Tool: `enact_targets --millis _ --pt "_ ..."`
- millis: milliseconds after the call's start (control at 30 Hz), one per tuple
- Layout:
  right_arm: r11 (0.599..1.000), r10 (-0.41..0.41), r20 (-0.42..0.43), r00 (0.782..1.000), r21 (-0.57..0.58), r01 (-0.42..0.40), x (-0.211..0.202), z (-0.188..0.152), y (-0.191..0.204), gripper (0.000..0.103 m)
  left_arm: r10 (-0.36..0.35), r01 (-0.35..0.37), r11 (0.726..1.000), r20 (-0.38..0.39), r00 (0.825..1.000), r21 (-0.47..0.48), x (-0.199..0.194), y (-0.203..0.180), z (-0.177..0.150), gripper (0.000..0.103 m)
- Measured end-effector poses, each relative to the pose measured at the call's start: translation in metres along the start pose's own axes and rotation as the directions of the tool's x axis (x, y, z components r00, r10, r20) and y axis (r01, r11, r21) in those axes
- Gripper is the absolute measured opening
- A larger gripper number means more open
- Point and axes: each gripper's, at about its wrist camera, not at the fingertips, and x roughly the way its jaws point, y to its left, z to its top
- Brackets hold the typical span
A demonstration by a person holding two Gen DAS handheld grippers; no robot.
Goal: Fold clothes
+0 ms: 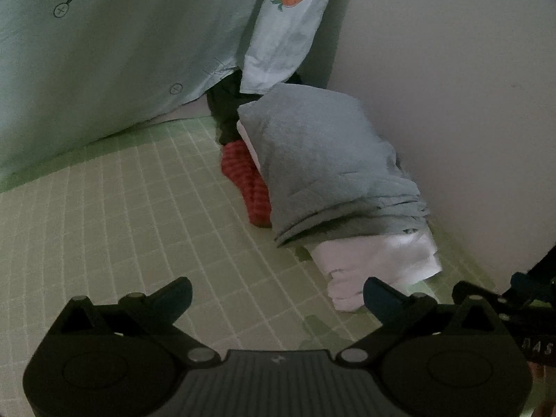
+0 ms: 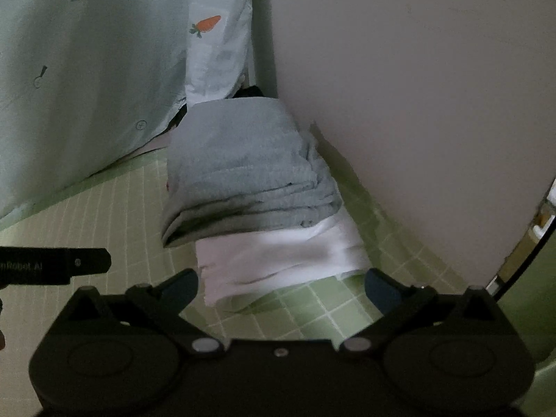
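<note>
Both tools sit nearest the lenses: the left gripper (image 1: 278,295) and the right gripper (image 2: 281,288) have their jaws spread wide, nothing between them, hovering over the green checked sheet (image 1: 139,226).

Landmark: the grey folded garment (image 2: 243,173). It lies on top of a white folded garment (image 2: 278,253), which juts out from beneath it toward the grippers. Against the grey piece's left side a red striped cloth (image 1: 248,187) shows, with a dark cloth (image 1: 226,111) behind that. Behind the stack hangs a pale carrot-print fabric (image 1: 139,52); to its right stands a plain wall (image 2: 417,104).

All of it looks soft, light and limp, likely to sag and slide layer over layer. Judging by this, the safest hold is at a thick folded edge or corner, pinching all layers together.
</note>
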Motion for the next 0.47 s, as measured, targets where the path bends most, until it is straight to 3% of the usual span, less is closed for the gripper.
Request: enact_targets --millis 467 --pt "1.000 0.007 -0.003 1.000 -0.024 -0.007 0.0028 0.0016 -0.0010 0.103 0.006 -0.005 1.000 0.012 1.000 -0.016 -0.0061 -0.0016 -0.0045 0.103"
